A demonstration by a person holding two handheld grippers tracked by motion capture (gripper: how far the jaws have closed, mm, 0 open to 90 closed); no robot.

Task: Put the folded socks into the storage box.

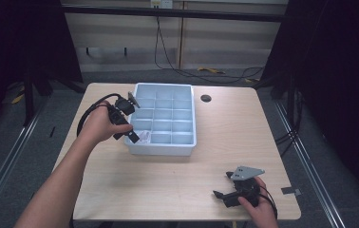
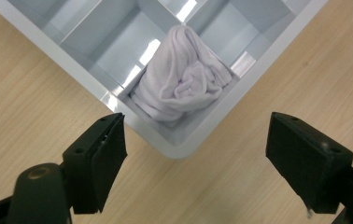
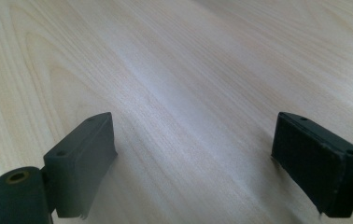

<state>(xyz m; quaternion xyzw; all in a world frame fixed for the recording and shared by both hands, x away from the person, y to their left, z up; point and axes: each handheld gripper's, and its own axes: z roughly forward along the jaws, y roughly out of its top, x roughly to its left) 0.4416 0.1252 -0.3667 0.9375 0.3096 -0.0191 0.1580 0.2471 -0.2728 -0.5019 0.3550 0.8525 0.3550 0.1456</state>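
A light blue tray (image 1: 159, 148) with several compartments stands on the wooden table (image 1: 230, 133). A crumpled white cloth (image 2: 181, 77) lies in its near-left corner compartment (image 1: 144, 137). My left gripper (image 1: 131, 137) hovers over that corner of the tray (image 2: 180, 151). In the left gripper view my left gripper (image 2: 195, 158) is open, its jaws wide apart and off the cloth, with nothing between them. My right gripper (image 1: 222, 185) rests near the table's front right edge. In the right gripper view my right gripper (image 3: 193, 163) is open over bare wood (image 3: 188, 70).
A small round hole (image 1: 206, 98) sits in the tabletop right of the tray. A strip of dark tape (image 1: 290, 191) marks the near right corner. Cables (image 1: 187, 71) trail on the floor beyond the table. Dark frames stand on both sides.
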